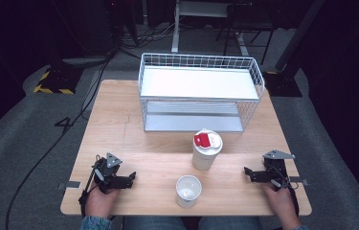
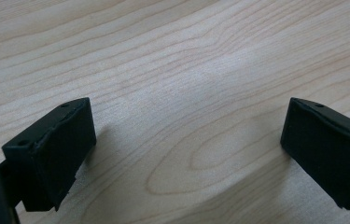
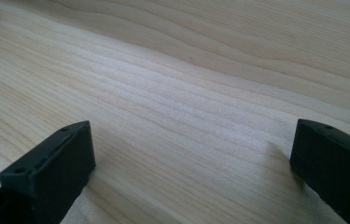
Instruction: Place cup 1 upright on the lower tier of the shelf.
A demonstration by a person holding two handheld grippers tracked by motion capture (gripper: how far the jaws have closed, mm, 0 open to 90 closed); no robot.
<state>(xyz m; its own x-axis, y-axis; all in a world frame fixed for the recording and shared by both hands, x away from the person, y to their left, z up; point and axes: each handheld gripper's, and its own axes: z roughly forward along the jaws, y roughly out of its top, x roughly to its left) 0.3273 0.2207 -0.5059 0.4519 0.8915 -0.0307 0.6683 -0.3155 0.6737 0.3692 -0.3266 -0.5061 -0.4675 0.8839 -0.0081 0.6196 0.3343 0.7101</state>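
Observation:
Two white paper cups stand near the front middle of the wooden table (image 1: 119,124). The nearer cup (image 1: 188,190) is open-topped and looks empty; the farther, taller cup (image 1: 206,149) holds a red and white item in its mouth. My left gripper (image 1: 130,178) rests on the table at the front left, held by a hand, its jaws wide apart and pointing right. My right gripper (image 1: 247,172) rests at the front right, jaws wide apart and pointing left. In the left gripper view, the left gripper (image 2: 186,144) has only bare wood between its jaws. The right gripper (image 3: 191,163) likewise spans bare wood.
A white wire rack (image 1: 198,93) with two shelves stands at the back middle of the table. Cables (image 1: 48,148) run over the grey floor at the left. Chair and desk legs (image 1: 229,33) stand beyond the table.

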